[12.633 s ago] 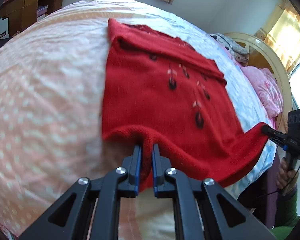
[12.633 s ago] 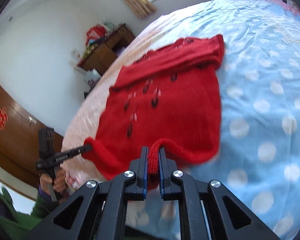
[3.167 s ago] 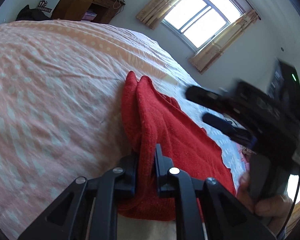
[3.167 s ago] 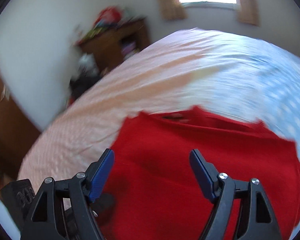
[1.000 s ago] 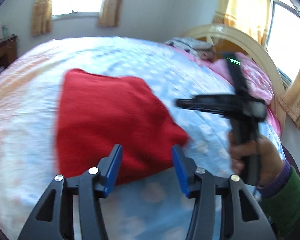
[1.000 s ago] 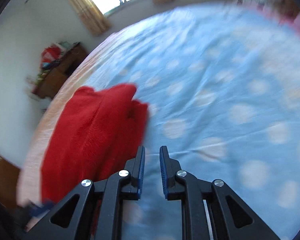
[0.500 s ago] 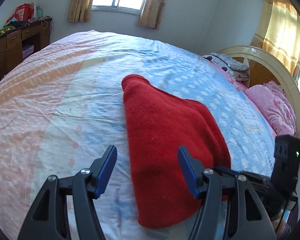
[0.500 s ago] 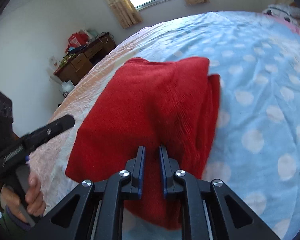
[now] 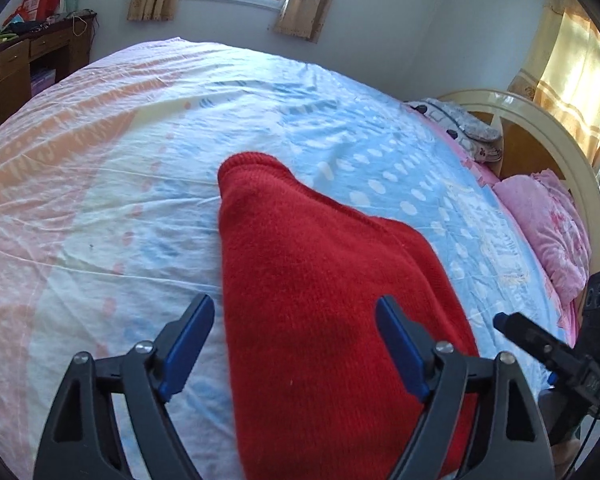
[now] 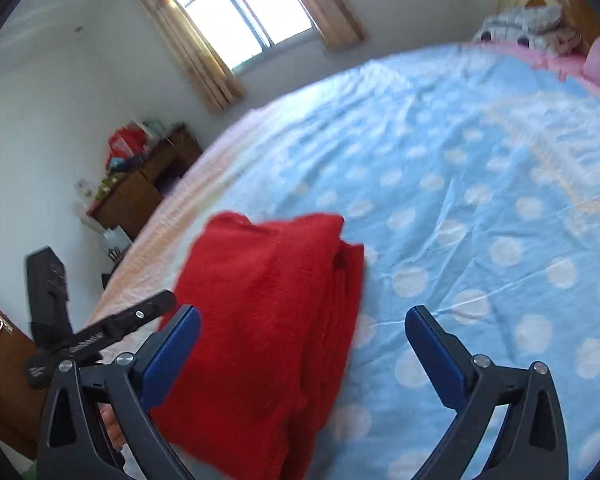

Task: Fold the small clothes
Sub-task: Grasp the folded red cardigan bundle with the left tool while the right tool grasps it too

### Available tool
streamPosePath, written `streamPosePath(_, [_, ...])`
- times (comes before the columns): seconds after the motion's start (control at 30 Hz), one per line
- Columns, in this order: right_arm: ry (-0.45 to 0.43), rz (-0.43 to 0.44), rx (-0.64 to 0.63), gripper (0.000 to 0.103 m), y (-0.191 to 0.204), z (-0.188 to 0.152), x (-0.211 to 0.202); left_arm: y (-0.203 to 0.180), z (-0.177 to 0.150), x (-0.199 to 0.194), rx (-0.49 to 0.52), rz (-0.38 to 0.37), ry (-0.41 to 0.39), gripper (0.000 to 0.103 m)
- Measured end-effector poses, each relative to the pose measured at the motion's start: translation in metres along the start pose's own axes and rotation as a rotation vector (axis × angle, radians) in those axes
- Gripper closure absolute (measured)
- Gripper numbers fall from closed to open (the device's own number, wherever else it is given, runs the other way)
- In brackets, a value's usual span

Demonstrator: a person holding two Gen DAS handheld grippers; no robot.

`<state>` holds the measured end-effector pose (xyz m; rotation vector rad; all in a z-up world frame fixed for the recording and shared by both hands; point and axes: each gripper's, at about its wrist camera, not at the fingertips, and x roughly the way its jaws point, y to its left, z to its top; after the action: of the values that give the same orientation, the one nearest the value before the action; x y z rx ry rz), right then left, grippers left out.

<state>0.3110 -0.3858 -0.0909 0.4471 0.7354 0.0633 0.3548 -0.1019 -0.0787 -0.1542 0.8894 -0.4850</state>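
Bed (image 9: 100, 208) — folded sweater (image 9: 320, 280); both tools spread.

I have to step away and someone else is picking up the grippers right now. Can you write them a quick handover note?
Left gripper: open, holding nothing, poised over the near end of the red sweater.
Right gripper: open, holding nothing, just to the right of the sweater's stacked edges.
Sweater: lies folded into a compact bundle on the bed, on the blue dotted part of the sheet; layers show along its right side in the right wrist view.
Done: the folding looks finished and both grippers are off the cloth.
Left: probably only a check that the edges line up; no other clothes to fold are in view.
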Motion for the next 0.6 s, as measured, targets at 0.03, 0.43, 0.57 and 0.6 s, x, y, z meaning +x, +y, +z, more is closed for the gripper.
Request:
streamPosePath(0.03, [0.017,-0.012,0.000,0.001,0.000,-0.002,0.011,-0.001,-0.001,0.006,0.002,-0.002,0.016,0.018])
streamPosePath(0.43, [0.084,-0.003,-0.065,0.019,0.007,-0.015,0.059,0.001,-0.015,0.027,0.005,-0.031,0.070,0.015])
streamPosePath(0.57, [0.093,0.060,-0.061,0.042,0.008,-0.017,0.062,-0.001,-0.016,0.027,0.015,-0.032,0.061,0.023])
streamPosePath(0.6, [0.093,0.063,-0.058,0.043,0.009,-0.020,0.062,-0.002,-0.016,0.026,0.021,-0.031,0.058,0.025])
